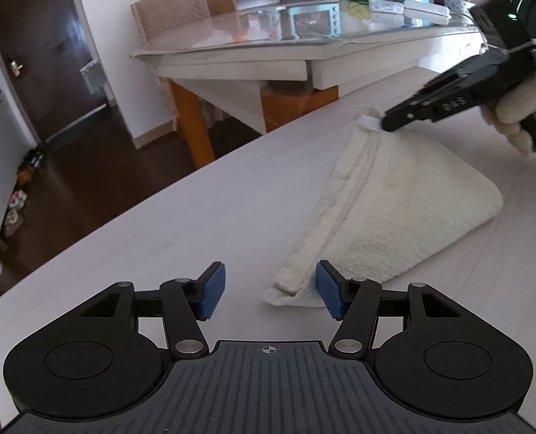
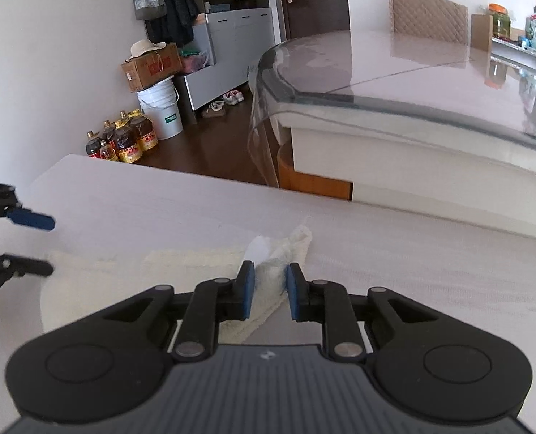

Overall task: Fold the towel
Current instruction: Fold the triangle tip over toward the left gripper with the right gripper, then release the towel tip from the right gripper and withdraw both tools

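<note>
A cream towel (image 1: 394,209) lies folded on the white table (image 1: 159,238). My left gripper (image 1: 270,293) is open, its blue pads either side of the towel's near corner, just short of it. My right gripper (image 1: 387,123) reaches the towel's far corner, where a white label sticks out. In the right wrist view the right gripper (image 2: 270,289) has its jaws partly open around that corner of the towel (image 2: 278,271), with gaps beside the pads. The left gripper (image 2: 33,242) shows open at the left edge there.
A glass-topped dining table (image 1: 268,36) with appliances and boxes stands beyond the white table's far edge (image 1: 231,148). Dark wooden floor lies to the left, with oil bottles (image 2: 123,141), a bucket and a cardboard box.
</note>
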Tool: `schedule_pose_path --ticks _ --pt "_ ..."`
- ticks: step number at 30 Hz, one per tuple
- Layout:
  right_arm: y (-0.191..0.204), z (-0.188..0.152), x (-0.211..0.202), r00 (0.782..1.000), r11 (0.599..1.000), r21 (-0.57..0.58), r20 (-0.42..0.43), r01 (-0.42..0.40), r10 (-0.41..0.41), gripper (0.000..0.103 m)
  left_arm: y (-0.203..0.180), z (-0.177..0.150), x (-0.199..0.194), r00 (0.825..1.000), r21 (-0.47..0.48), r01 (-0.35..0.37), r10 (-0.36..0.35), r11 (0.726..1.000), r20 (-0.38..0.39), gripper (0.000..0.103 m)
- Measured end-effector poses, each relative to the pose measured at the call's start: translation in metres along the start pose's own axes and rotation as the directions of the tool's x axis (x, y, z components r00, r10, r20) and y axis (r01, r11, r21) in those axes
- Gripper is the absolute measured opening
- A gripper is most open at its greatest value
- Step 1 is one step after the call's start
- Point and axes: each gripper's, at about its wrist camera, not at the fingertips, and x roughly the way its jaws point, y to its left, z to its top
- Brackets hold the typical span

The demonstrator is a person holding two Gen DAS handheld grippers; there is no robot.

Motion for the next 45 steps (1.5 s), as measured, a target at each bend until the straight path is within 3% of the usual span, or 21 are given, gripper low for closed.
schedule_pose_path --ticks 9,13,19,24,31,37,45 --pt "0.050 -0.051 -0.063 0.997 0.997 -0.050 -0.039 0.059 -0.061 0.022 -0.011 -0.027 -0.026 0.999 0.081 0.024 -0.021 0.996 -0.034 0.060" --pt "0.062 -0.069 -0.083 0.998 0.996 -0.060 -0.004 0.064 -0.065 0.025 -0.014 -0.038 -0.040 1.000 0.034 0.021 -0.021 0.999 0.002 0.059" --pt "0.061 -0.076 -0.112 0.994 0.997 0.053 0.085 0.063 -0.067 0.031 -0.032 -0.046 -0.065 0.998 -0.025 0.014 -0.013 1.000 0.055 0.060" --pt "0.070 -0.093 -0.131 0.993 0.993 0.105 0.098 0.058 -0.068 0.036 -0.057 -0.050 -0.077 0.994 -0.087 0.035 -0.026 0.996 0.106 0.063" --pt "0.086 -0.128 -0.162 0.985 0.979 0.193 0.147 0.057 -0.087 0.042 -0.091 -0.045 -0.068 0.991 -0.142 -0.025 0.043 0.990 0.127 0.063" --pt "0.093 -0.139 -0.181 0.977 0.974 0.216 0.181 0.073 -0.113 0.044 -0.116 -0.041 -0.060 0.993 -0.126 0.003 0.012 0.992 0.121 0.063" --pt "0.094 -0.141 -0.188 0.972 0.975 0.207 0.198 0.084 -0.126 0.048 -0.133 -0.043 -0.061 0.993 -0.143 -0.007 0.023 0.990 0.112 0.063"
